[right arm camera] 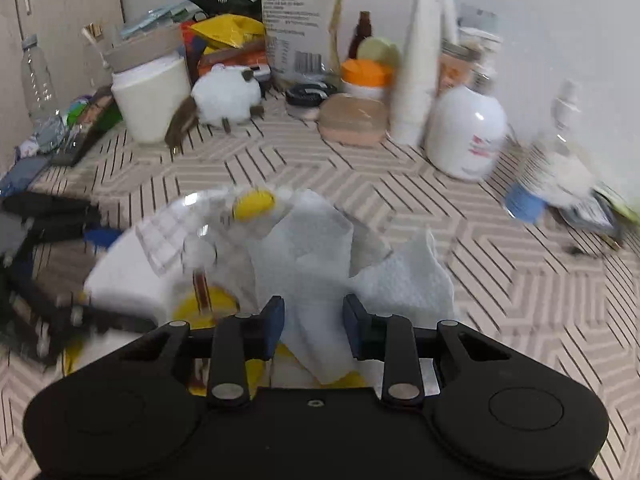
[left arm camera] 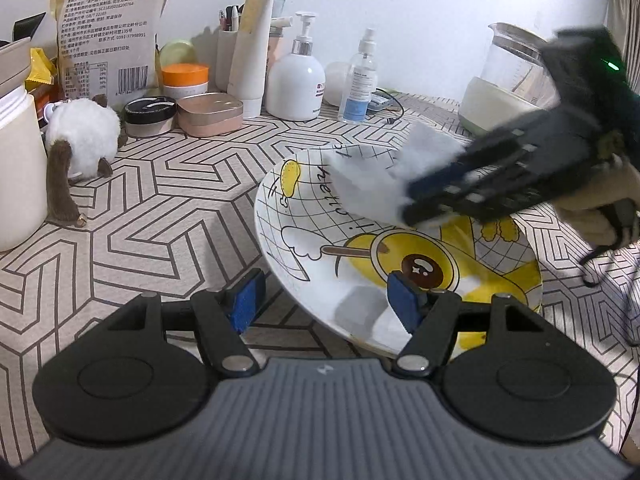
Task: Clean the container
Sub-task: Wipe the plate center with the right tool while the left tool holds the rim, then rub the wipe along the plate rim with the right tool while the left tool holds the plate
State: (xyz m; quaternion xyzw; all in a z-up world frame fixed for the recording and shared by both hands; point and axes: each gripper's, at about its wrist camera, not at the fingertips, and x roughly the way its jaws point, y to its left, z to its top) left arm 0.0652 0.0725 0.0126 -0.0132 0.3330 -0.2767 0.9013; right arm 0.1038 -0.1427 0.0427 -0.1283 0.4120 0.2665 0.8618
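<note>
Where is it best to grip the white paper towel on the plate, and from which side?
Probably the raised crumpled fold at the middle of the paper towel, approached from above. It stands up off the plate, so both pads can close across it; the flat corners give little to pinch.

white-yellow cartoon bowl, geometric-lined tablecloth

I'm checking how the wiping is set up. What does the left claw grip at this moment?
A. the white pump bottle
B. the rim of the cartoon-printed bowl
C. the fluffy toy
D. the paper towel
B: in the left wrist view the left claw has one blue pad outside and one inside the near rim of the bowl, while the paper towel sits in the right claw.
</note>
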